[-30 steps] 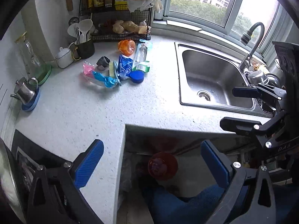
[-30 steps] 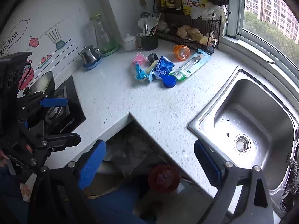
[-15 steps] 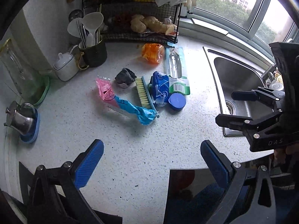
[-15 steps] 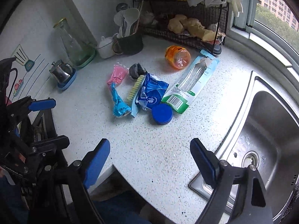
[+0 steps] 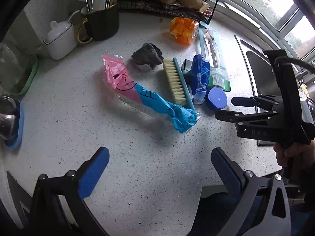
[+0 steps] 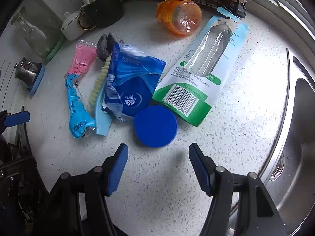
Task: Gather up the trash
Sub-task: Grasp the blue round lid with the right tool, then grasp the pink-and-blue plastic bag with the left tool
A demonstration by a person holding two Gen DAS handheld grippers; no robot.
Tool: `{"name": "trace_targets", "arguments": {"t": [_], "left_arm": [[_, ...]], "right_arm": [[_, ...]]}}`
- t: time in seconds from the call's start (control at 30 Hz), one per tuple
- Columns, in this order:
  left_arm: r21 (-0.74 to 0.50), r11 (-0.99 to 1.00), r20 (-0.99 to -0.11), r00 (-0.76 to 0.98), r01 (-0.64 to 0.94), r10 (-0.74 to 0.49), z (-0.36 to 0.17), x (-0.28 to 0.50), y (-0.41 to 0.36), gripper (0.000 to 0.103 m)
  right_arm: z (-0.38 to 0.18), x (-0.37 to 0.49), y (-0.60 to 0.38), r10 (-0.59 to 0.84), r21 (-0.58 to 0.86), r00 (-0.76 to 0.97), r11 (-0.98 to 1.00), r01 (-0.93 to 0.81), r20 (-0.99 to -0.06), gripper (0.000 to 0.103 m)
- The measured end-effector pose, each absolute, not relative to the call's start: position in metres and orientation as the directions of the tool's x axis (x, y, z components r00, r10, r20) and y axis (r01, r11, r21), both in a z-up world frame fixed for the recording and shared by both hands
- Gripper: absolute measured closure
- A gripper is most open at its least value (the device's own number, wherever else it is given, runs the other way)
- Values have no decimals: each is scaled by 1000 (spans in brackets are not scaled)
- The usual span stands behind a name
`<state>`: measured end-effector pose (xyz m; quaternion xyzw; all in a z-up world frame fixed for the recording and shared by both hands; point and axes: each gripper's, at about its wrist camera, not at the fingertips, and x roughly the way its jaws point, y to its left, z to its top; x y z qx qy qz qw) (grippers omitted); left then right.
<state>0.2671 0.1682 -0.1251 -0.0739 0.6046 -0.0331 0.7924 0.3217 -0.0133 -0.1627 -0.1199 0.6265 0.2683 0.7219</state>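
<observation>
Trash lies in a cluster on the speckled counter: a pink and blue wrapper, a blue Vinda tissue pack, a round blue lid, a green and white blister package, an orange plastic cup on its side and a dark crumpled lump. A scrub brush lies among them. My left gripper hangs open above bare counter, short of the wrapper. My right gripper is just short of the blue lid, its jaws closing with nothing between them.
A steel sink is at the right. Behind the trash stand a wire rack, a dark utensil mug, a white sugar pot, a glass jar and a small metal pot on a blue coaster.
Both grippers came down and forward from over the counter's front edge toward the trash pile. The right gripper's jaws have narrowed; the left stayed wide.
</observation>
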Motion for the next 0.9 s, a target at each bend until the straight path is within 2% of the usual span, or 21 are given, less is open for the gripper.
{"name": "trace_targets", "arguments": {"t": [0.33,0.37,0.43,0.9], "left_arm": [[-176,983,-953,258,-56,-156,-133,263,177,0],[-175,983,-954,258,-63,-154,-133,262,178,0],[-175,981,-954,258,-78,-149,-132,261,181,0],[-180,963,-959,254,-199,-127,-125,280,192,0]], "right_arm": [[-168,333,0,222,133,116,848,-513,-968,42],[-167,333,2,217,125,122,848,-515,-968,44],[-167,331,10,195,90,142,837,-541,-970,56],[-135,275,-7,218,91,150,806,-585,-965,58]]}}
